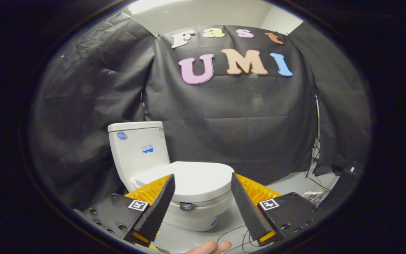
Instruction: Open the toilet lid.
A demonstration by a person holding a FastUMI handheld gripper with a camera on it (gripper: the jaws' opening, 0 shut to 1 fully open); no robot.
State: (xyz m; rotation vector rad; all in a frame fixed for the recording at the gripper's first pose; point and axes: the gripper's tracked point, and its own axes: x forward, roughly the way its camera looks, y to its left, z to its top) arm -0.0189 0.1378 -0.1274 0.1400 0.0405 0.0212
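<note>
White and closed, the toilet lid [192, 178] lies flat on the bowl in front of the tank [137, 148], just ahead of the gripper [203, 190]. The gripper's fingers are spread wide and hold nothing, framing the lid's front. To lift well, one fingertip should likely hook under the lid's front edge, then swing upward toward the tank.

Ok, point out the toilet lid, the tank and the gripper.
toilet lid [197, 178]: gripper view, middle of its closed white top.
tank [141, 148]: gripper view, its front face.
gripper [203, 181]: gripper view, open gap midway between fingertips.
</note>
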